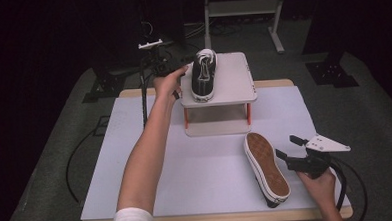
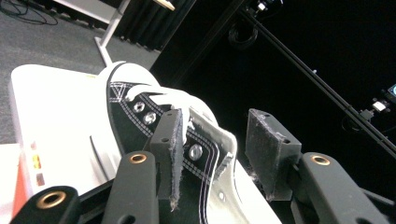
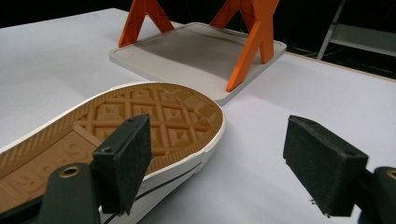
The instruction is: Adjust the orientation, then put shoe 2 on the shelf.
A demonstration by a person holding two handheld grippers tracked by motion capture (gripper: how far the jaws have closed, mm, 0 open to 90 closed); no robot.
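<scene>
A black canvas shoe with white laces [image 1: 204,75] stands upright on the top plate of a small two-level stand [image 1: 235,81]. My left gripper [image 1: 182,65] is at the shoe's left side, near its opening. In the left gripper view my left gripper [image 2: 215,122] is open; the shoe's collar [image 2: 219,144] sits between the pads, with a gap to the right pad. A second shoe [image 1: 266,167] lies on its side on the white table, tan sole showing. My right gripper [image 1: 289,147] is open beside its toe. In the right gripper view the sole [image 3: 140,116] lies behind the left jaw of my right gripper [image 3: 219,127].
The stand has orange legs [image 3: 252,42] and a lower plate [image 3: 196,51] with nothing on it. The white table top [image 1: 186,166] has bare room at the left and middle. A tripod and cables [image 1: 145,82] stand off the table's far left; a metal frame [image 1: 275,22] stands behind.
</scene>
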